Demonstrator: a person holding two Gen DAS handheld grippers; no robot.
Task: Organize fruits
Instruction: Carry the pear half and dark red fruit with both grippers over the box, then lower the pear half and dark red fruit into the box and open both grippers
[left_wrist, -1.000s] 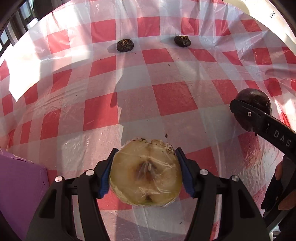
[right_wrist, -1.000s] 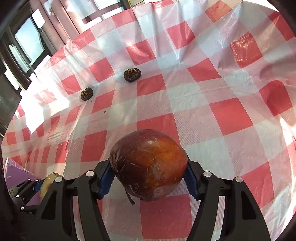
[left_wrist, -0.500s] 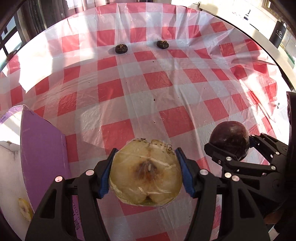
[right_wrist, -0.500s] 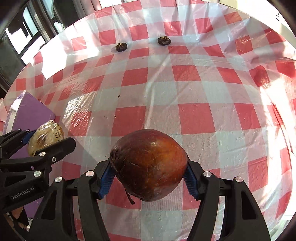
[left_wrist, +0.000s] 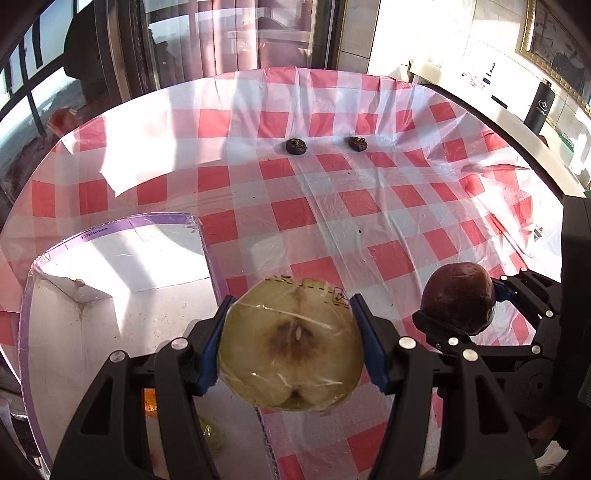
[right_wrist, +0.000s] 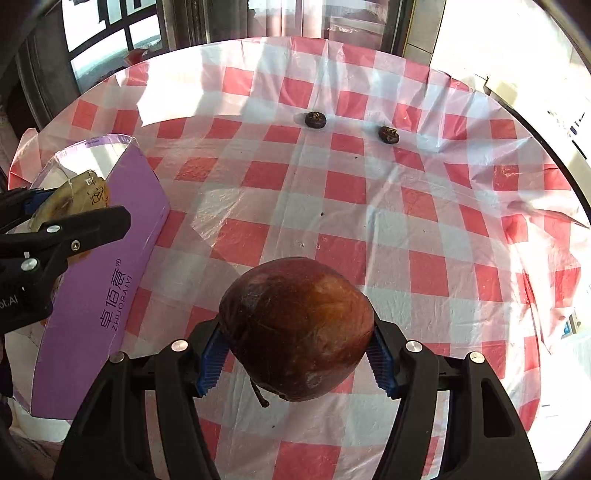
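Left gripper (left_wrist: 290, 343) has its blue pads clamped on both sides of a halved apple (left_wrist: 290, 345) wrapped in plastic film, cut face up, browned around the core. Under and to the left of it sits an open box (left_wrist: 110, 295) with a purple rim and white inside, something orange and something yellow-green showing at its bottom. Off to the right the right gripper (left_wrist: 460, 308) grips a dark reddish-brown fruit (left_wrist: 458, 302). The red-and-white checked tablecloth (left_wrist: 332, 206) is pretty crinkly, and two small dark fruits (left_wrist: 296, 146) sit well apart from everything, near the far edge, side by side.
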